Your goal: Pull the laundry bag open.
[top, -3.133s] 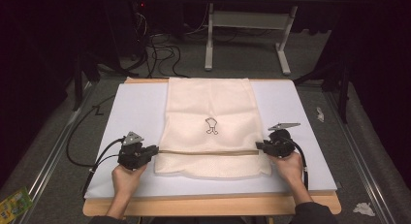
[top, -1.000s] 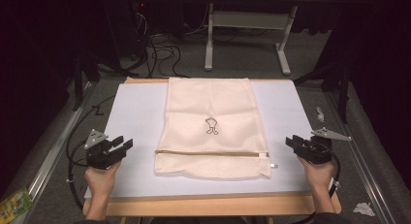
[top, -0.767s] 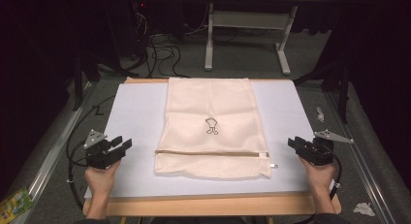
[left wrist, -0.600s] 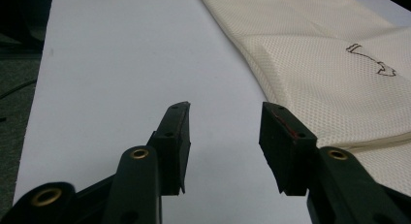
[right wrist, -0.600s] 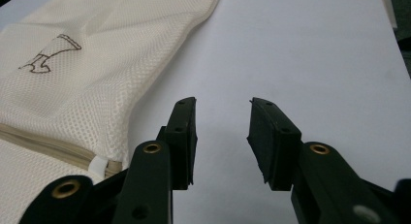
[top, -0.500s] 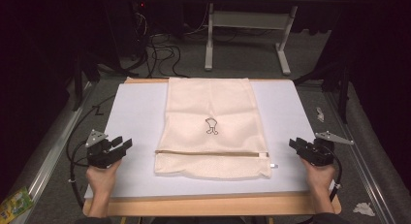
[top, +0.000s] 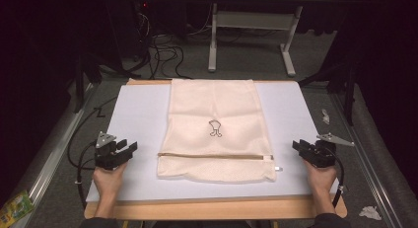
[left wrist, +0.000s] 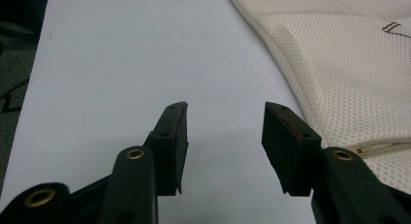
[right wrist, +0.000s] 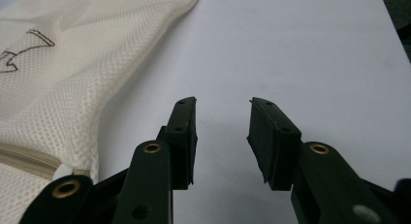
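White board (top: 138, 114) covers the wooden table (top: 207, 208), and the cream mesh laundry bag (top: 217, 124) lies flat at its middle, zipper near the front edge. Since three seconds ago both grippers have let go of the zipper line and drawn apart: the left gripper (top: 123, 153) sits at the left edge, its empty jaws just opening wider, and the right gripper (top: 304, 148) at the right edge, spread and empty. That looks like a finished smoothing step, and nothing blocks either approach; cables (top: 162, 50) lie on the floor beyond.

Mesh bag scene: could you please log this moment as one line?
mesh bag: flat on table, zipped | left hand-held gripper: open, jaws just opening, empty | right hand-held gripper: open, empty
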The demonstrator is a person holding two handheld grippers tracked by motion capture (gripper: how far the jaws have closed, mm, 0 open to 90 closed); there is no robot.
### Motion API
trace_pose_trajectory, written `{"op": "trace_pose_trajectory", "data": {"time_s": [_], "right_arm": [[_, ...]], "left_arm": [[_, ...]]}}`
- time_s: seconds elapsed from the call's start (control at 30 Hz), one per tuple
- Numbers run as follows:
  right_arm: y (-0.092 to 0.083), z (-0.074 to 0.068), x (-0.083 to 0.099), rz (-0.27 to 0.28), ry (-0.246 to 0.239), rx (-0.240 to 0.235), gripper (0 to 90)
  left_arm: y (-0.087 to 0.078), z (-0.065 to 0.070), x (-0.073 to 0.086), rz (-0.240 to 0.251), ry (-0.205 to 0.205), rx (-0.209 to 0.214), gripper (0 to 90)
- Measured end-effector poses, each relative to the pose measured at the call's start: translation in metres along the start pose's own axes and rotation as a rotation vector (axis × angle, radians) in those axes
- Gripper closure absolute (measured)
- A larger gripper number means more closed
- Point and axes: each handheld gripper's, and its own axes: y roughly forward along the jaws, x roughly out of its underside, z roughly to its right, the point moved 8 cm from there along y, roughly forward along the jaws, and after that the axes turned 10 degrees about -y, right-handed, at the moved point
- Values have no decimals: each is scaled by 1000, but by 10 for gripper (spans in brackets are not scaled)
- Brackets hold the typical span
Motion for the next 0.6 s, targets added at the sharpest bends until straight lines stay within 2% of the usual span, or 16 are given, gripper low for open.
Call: {"op": "trace_pose_trajectory", "data": {"time_s": [0.43, 0.6], "right_arm": [[7, 2, 4, -15, 1, 21, 636], [9, 2, 4, -21, -19, 31, 636]], "left_arm": [[14, -5, 3, -4, -15, -15, 518], [19, -7, 5, 3, -10, -24, 515]]}}
